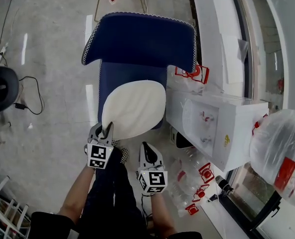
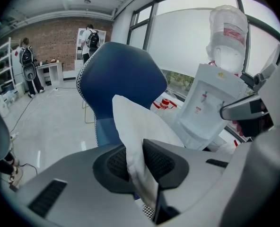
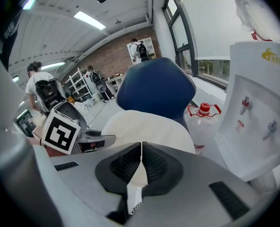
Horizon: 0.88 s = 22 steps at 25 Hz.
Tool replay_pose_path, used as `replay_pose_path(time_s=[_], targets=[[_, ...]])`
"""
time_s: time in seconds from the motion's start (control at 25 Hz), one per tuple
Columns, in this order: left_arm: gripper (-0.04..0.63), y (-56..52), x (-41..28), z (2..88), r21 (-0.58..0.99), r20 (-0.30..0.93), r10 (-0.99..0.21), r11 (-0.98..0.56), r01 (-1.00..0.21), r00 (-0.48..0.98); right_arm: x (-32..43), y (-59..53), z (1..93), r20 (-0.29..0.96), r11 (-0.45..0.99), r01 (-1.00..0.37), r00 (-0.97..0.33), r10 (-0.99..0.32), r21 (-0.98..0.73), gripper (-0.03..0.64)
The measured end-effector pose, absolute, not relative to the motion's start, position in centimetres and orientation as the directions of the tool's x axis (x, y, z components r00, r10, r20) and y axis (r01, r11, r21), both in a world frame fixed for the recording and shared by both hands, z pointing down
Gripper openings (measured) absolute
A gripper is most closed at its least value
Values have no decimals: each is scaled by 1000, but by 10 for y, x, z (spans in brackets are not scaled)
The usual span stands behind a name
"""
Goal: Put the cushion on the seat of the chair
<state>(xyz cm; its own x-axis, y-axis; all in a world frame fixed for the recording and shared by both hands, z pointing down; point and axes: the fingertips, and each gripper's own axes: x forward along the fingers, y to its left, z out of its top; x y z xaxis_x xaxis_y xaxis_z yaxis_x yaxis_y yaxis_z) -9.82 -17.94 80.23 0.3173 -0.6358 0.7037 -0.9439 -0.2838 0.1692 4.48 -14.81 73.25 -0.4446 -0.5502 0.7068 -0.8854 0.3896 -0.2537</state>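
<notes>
Indoors, above grey floor (image 1: pixel 48 59), left claw (image 1: pixel 106 129) pinches cushion (image 1: pixel 135 106) over chair (image 1: pixel 142 39); right claw (image 1: pixel 146 147) closed.

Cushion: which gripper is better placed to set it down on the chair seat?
Left. The left gripper is clamped on the near edge of the cushion, which hangs over the chair seat. The right gripper is shut, gripping nothing.

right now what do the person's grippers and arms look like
Both the left gripper and the right gripper have pale grey moulded shells ending in black ribbed pads. Each carries a white cube printed with black square markers. No cables show on them. The person wears dark sleeves that leave the forearms bare.
</notes>
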Motion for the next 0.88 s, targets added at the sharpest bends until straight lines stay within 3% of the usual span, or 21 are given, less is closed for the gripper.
replay_pose_path(time_s=[0.88], targets=[[69, -189, -140, 891, 134, 754, -603, -248, -959, 261, 23, -153, 783, 742, 387, -885, -440, -507, -260, 29]])
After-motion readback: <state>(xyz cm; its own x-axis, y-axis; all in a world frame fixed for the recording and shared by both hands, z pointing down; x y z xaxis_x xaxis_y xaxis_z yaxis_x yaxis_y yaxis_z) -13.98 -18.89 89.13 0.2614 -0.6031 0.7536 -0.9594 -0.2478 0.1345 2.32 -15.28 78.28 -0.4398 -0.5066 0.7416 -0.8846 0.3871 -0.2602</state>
